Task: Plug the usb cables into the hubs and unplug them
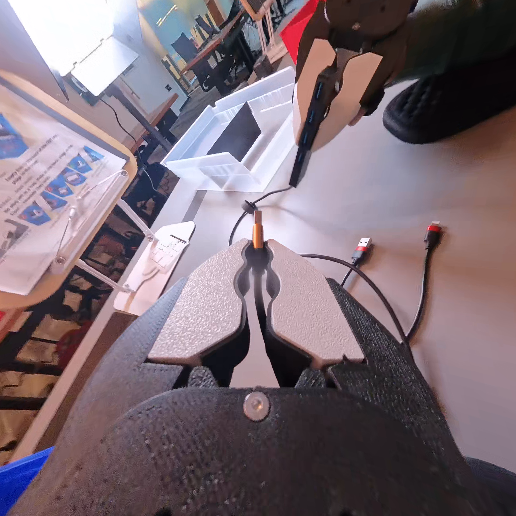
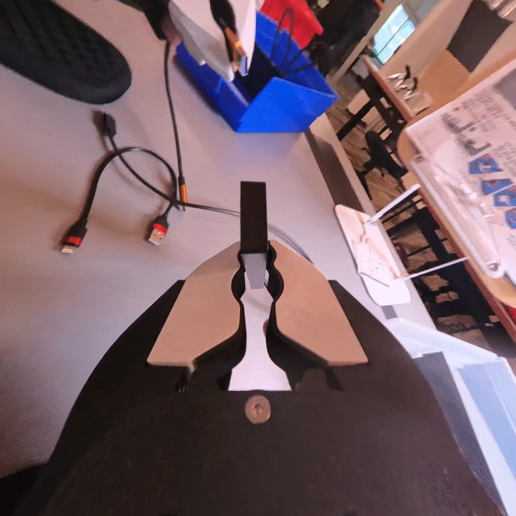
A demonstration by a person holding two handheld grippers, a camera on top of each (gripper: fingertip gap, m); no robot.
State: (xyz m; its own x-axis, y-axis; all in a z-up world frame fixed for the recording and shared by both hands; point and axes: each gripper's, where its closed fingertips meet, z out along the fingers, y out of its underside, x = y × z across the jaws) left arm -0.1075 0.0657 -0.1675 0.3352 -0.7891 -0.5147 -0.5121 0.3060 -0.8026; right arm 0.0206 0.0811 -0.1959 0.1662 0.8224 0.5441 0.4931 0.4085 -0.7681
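Orange metal sleeve of the USB-A plug [image 1: 257, 233] sits pinched at the very tip of the left tongs [image 1: 257, 245], steel tongue pointing forward, its black cable running back between the fingers; rigid and light, sleeve likely slick, so the hold belongs on the sleeve, never the cord. Right tongs [image 2: 254, 252] are closed on the black USB hub [image 2: 252, 216] near its free end; hub lifted clear of the desk [image 1: 377, 223], blue ports along one edge, its lead trailing down to the desk surface; light hard plastic, smooth, liable to pivot under insertion push. Plug and hub well apart, not yet mated. Spare red-and-black cable [image 1: 363, 248] lies slack toward the desk's middle; limp, connectors the only firm hold.
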